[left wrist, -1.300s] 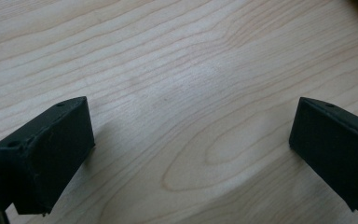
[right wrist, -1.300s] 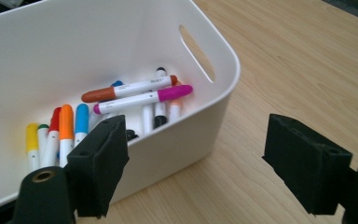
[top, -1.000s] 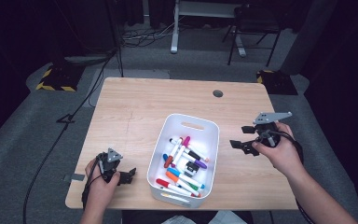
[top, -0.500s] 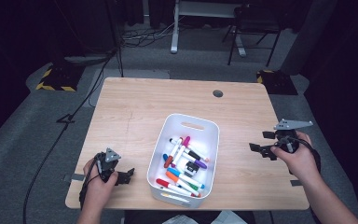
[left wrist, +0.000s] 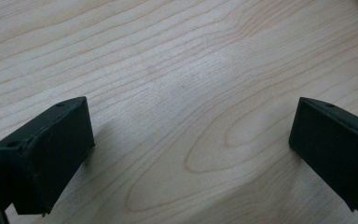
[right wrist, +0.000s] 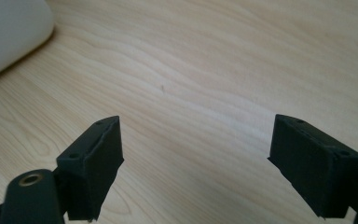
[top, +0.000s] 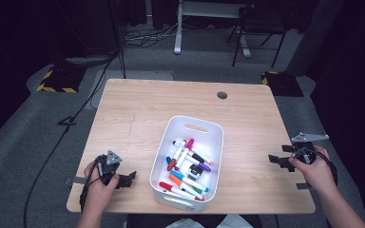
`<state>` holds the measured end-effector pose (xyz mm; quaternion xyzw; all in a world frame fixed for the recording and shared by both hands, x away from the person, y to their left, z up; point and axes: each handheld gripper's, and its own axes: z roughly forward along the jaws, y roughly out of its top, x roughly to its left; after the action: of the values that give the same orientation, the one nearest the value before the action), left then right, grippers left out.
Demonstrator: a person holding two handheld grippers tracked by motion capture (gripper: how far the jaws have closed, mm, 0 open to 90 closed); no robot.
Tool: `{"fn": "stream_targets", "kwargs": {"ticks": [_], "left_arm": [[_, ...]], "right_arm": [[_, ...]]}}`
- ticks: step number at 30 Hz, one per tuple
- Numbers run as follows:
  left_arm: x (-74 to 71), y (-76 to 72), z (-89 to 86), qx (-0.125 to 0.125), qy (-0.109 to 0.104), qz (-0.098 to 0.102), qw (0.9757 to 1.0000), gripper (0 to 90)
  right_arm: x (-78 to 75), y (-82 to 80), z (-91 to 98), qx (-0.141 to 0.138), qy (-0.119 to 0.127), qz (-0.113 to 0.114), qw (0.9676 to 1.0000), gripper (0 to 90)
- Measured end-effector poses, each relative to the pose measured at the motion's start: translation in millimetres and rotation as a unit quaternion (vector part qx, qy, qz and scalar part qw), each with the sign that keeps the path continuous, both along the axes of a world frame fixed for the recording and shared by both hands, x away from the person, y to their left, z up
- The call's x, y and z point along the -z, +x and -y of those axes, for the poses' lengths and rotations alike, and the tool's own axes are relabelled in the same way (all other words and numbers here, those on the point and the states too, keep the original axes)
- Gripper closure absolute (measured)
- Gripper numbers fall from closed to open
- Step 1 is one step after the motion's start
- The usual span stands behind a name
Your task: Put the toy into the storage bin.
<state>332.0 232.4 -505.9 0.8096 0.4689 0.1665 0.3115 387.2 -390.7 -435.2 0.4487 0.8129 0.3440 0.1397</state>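
Scene: wooden table seen from above, filling the middle of the high view, dark floor around it.
Bin: white plastic bin stands just below the centre of the high view, long side running up and down the frame, a slot handle in its upper wall.
Markers: loose heap of coloured markers lies inside the bin, covering its lower two thirds; caps in red, orange, green, blue, purple, pink and black.
Left gripper: left gripper sits in the lower left of the high view, low over the table near its bottom edge, held by a hand coming up from the bottom of the frame. Its jaws point right, toward the bin's lower left wall, just beside it but apart from it.
Left gripper state: in the left gripper view the two black jaws stand wide apart with bare wood grain between them, nothing held.
Right gripper: right gripper sits at the right of the high view, near the table's right edge, its jaws pointing left toward the bin, well apart from it.
Right gripper state: in the right gripper view the jaws are spread wide over bare wood, holding nothing; a white curved wall of the bin shows in the upper left corner.
Markers relative to grippers: markers lie between the two grippers, nearer the left one, touched by neither.
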Motion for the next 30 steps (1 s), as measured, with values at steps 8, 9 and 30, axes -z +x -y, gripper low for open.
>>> {"fn": "stream_targets", "kwargs": {"ticks": [8, 9, 30], "left_arm": [[-0.3, 0.7, -0.3, 0.000, -0.001, -0.002, 1.0000, 0.2], [-0.3, 0.7, -0.3, 0.000, -0.001, -0.002, 1.0000, 0.1], [-0.2, 0.7, -0.3, 0.000, -0.001, -0.002, 1.0000, 0.1]], "right_arm": [[30.2, -7.9, 14.1, 0.004, -0.005, -0.031, 0.9995, 18.0], [33.9, -9.1, 14.6, 0.004, -0.004, -0.031, 0.9995, 17.9], [69.8, -35.8, 2.7, -0.001, -0.025, 0.049, 0.9985, 4.4]]}}
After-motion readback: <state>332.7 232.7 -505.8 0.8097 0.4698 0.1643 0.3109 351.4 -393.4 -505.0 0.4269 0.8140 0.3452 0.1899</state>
